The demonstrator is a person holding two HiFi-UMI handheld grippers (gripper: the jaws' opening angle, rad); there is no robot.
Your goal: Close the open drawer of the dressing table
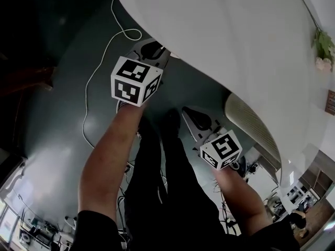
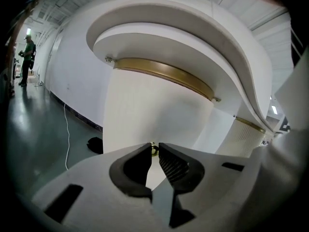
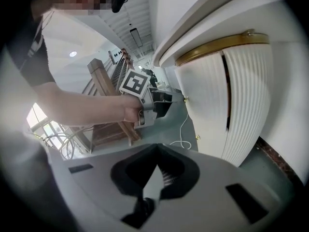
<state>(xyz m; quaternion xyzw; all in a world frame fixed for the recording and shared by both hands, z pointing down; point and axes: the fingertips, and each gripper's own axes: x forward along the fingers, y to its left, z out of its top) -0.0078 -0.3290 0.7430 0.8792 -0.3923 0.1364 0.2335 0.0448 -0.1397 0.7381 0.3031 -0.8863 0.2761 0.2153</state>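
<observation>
The white dressing table [image 1: 235, 35] fills the upper right of the head view. Under its top runs a gold band [image 2: 164, 71] over a white ribbed front [image 2: 154, 110]. My left gripper [image 2: 154, 148] is held up to that front, its jaws drawn in on a small brass knob [image 2: 153, 150]. From the right gripper view, the left gripper [image 3: 166, 102] reaches toward the same knob [image 3: 185, 99]; a second knob [image 3: 197, 137] sits lower down. A dark vertical gap [image 3: 227, 100] separates this front from the neighbouring one. My right gripper [image 3: 155, 148] is shut and empty, back from the table.
A white cable [image 1: 91, 88] trails over the dark floor [image 1: 57, 129] to the left of the table. A dark object [image 2: 95, 144] lies at the table's foot. A wooden stair rail [image 3: 104, 110] stands behind the left arm. Another person [image 2: 29, 57] stands far down the hall.
</observation>
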